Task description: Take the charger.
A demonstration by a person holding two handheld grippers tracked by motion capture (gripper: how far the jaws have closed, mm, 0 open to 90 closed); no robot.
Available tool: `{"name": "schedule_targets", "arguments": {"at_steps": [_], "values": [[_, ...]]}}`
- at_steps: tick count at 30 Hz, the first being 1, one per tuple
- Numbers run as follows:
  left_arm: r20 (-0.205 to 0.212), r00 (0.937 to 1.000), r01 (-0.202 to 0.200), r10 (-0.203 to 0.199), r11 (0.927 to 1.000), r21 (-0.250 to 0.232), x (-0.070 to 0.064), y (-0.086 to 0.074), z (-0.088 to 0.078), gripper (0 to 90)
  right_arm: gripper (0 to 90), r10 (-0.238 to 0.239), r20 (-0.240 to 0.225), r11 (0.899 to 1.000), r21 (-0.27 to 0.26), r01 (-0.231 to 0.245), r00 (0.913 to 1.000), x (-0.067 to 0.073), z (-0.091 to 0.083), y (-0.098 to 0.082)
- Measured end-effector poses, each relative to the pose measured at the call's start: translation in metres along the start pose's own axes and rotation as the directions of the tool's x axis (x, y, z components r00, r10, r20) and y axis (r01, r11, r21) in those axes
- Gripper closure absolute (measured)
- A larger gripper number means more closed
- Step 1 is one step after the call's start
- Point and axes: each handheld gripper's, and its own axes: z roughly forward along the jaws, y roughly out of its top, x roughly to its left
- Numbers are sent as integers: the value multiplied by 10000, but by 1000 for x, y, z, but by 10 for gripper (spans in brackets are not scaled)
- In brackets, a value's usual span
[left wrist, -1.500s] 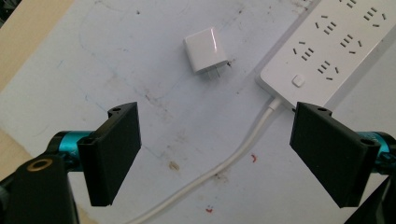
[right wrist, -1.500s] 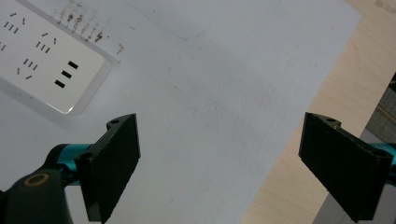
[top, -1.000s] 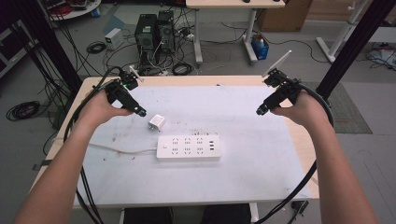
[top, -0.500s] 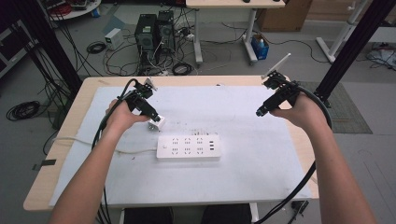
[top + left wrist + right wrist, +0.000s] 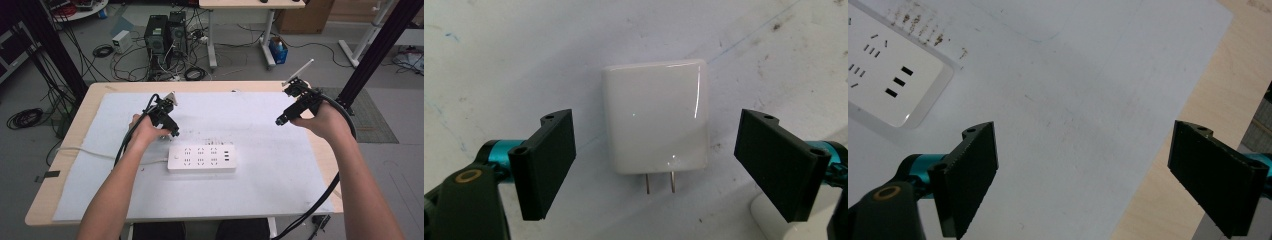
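A white square plug adapter lies flat on the white mat, its two metal prongs pointing toward the camera in the left gripper view. My left gripper hangs just above it, open, one jaw on each side and neither pad touching. In the high view the left gripper covers the adapter, just behind the left end of the white power strip. My right gripper is held up over the right part of the mat, open with nothing between its jaws. The power strip's corner is at the upper left of the right gripper view.
The white mat covers most of the wooden table. The strip's white cord runs off to the left edge. Black cables trail from both grippers. Computers and cable tangles sit on the floor beyond the table.
My left hand came down and in from the table's left toward the middle, and its gripper now straddles the adapter. The right hand stayed where it was.
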Motion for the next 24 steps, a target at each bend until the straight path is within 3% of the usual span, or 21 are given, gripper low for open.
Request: {"name": "schedule_targets", "arguments": {"at_steps": [3,9,10,14,24], "values": [[111,9997,240,-239,9997,-52,0,1,5,196,121,-14,-7,10000,-17,14,10000,-1,1,-1],[98,9997,239,-242,9993,300,1,1,11,239,121,27,-37,10000,-14,-27,10000,-1,4,-3],[176,9993,321,-327,9990,303,1,1,12,293,121,27,-36,10000,-14,-27,10000,-2,4,-3],[179,9990,406,-412,9987,321,3,1,12,367,120,-1,-58,10000,3,1,10000,-1,6,-4],[312,9985,436,-447,9985,338,2,2,13,423,121,74,-82,10000,27,-73,9999,-3,8,-6]]}}
